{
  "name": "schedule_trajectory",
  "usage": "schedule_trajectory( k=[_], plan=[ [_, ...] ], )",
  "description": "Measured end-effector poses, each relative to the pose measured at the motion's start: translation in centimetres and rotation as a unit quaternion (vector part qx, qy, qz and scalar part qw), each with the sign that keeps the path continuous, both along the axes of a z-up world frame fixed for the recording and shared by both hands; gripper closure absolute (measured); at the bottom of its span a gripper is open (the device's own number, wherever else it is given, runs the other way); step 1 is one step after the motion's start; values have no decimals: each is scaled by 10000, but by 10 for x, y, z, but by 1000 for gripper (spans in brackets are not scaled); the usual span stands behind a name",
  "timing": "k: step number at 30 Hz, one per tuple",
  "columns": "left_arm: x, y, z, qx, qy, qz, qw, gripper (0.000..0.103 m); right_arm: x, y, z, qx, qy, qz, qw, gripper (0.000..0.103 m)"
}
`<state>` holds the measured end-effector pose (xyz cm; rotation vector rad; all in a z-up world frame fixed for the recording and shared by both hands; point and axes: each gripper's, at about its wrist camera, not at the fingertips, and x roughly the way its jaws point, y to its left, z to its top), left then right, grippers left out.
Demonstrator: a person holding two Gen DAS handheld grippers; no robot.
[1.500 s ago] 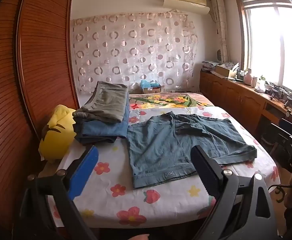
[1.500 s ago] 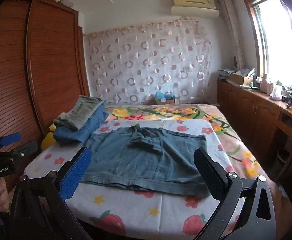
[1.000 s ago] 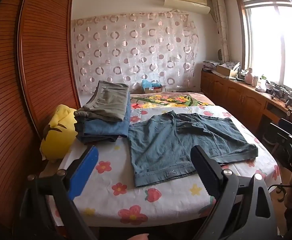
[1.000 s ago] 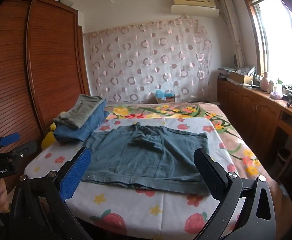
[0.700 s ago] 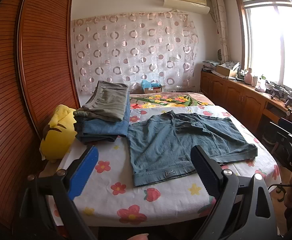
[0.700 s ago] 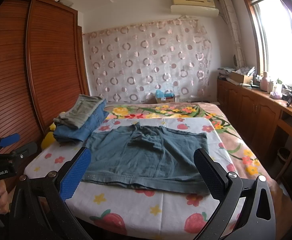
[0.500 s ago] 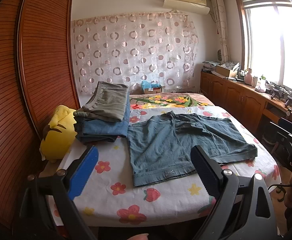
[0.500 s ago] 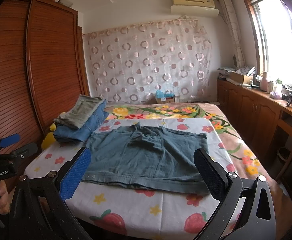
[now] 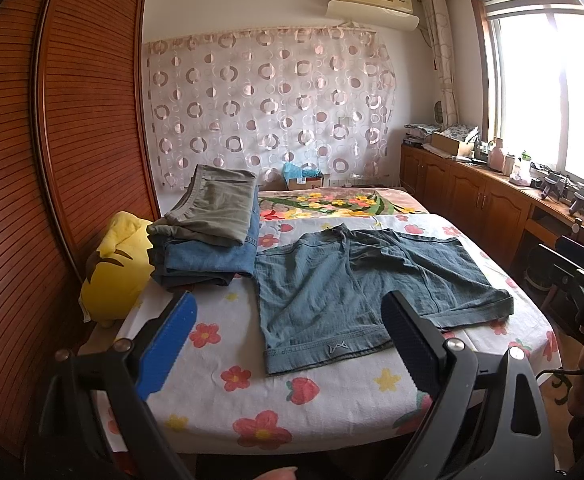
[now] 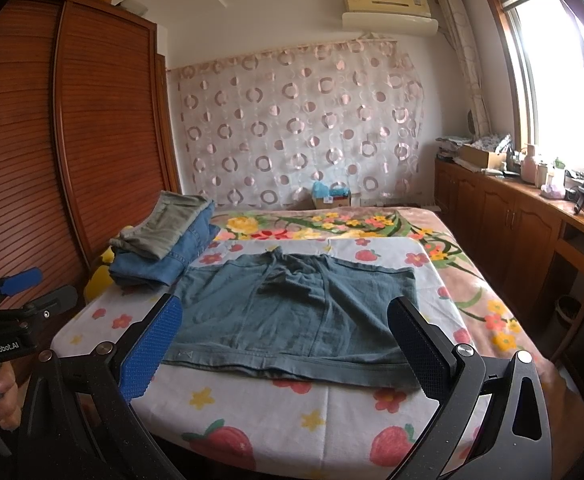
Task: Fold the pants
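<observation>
A pair of blue-grey denim shorts (image 9: 356, 292) lies spread flat on the bed's flowered sheet (image 9: 227, 364), waistband toward me. It also shows in the right wrist view (image 10: 292, 316). My left gripper (image 9: 287, 344) is open and empty, held off the bed's near left corner, short of the shorts. My right gripper (image 10: 283, 348) is open and empty, in front of the waistband, above the bed's near edge. The left gripper also shows at the left edge of the right wrist view (image 10: 23, 296).
A stack of folded clothes (image 9: 211, 236), olive on blue denim, sits at the bed's left side. A yellow plush (image 9: 115, 268) lies beside it against the wooden wardrobe (image 9: 51, 160). Wooden cabinets (image 9: 488, 200) with clutter run along the right wall under the window.
Both views shift only slightly. The shorts lie unchanged and both grippers stay open.
</observation>
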<state>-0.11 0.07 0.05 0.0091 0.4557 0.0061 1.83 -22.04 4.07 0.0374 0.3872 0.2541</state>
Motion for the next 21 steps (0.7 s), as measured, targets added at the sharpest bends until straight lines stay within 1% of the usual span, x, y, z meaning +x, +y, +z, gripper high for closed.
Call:
schedule_trajectory(
  k=[21],
  plan=[
    [0,0,0,6,-14,0,10000,9,0,-2,1,14,-14,2,10000,0]
  ],
)
